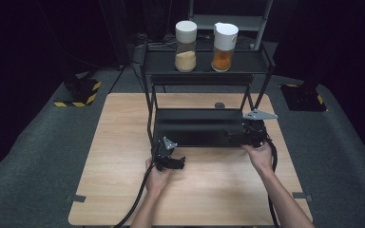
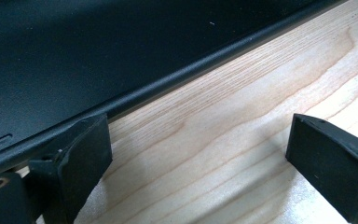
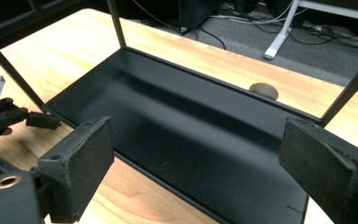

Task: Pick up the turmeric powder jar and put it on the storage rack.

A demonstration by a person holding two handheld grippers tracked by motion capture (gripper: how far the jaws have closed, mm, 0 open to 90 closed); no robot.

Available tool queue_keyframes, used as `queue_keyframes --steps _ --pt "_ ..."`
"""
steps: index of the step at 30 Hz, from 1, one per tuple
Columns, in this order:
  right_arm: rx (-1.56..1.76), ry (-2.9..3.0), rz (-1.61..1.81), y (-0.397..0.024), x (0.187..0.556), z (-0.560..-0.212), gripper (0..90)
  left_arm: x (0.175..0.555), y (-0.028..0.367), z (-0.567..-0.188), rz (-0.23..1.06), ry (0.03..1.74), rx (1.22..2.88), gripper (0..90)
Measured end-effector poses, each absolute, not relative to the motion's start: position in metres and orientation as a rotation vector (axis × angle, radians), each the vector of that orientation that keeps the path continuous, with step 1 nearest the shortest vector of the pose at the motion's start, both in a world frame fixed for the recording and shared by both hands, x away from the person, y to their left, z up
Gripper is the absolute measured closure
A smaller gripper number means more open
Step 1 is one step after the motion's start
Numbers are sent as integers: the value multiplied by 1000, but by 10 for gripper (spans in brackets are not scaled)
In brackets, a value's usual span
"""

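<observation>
Nearest the lens: left gripper (image 2: pixel 200 154) jaws standing wide apart over bare wood, nothing between them, one pad just beside the front lip of the rack's lower shelf (image 2: pixel 98 51). In the high view the left gripper (image 1: pixel 170 162) sits low at the shelf's front left corner, the right gripper (image 1: pixel 247 137) at the front right corner. Right gripper (image 3: pixel 196 168) also spread open and empty, looking across the bare black shelf (image 3: pixel 177 126).

Two-tier black rack (image 1: pixel 148 95) stands on the wooden table (image 1: pixel 119 156). Top tier carries a jar of pale powder (image 1: pixel 186 46) and a jar of orange powder (image 1: pixel 224 47), upright, side by side, well apart from both grippers.

Judgement: nothing gripped yet; both hands look placed to take the rack by its lower front edge. Closing and moving remain.
</observation>
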State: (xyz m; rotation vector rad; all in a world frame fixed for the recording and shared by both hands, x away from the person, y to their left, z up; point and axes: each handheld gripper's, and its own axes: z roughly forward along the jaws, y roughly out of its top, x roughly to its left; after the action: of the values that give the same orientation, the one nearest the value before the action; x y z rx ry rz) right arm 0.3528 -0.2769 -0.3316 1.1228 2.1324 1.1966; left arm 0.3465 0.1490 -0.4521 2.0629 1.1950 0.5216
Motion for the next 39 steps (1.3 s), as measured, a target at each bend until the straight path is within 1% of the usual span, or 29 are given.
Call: queue_keyframes --steps 12,39 --pt "1125 2171 1172 -265 356 -352 94 346 149 -452 516 1198 2060 66" --pt "1200 2191 1145 -266 358 -385 94 346 149 -452 516 1199 2059 67"
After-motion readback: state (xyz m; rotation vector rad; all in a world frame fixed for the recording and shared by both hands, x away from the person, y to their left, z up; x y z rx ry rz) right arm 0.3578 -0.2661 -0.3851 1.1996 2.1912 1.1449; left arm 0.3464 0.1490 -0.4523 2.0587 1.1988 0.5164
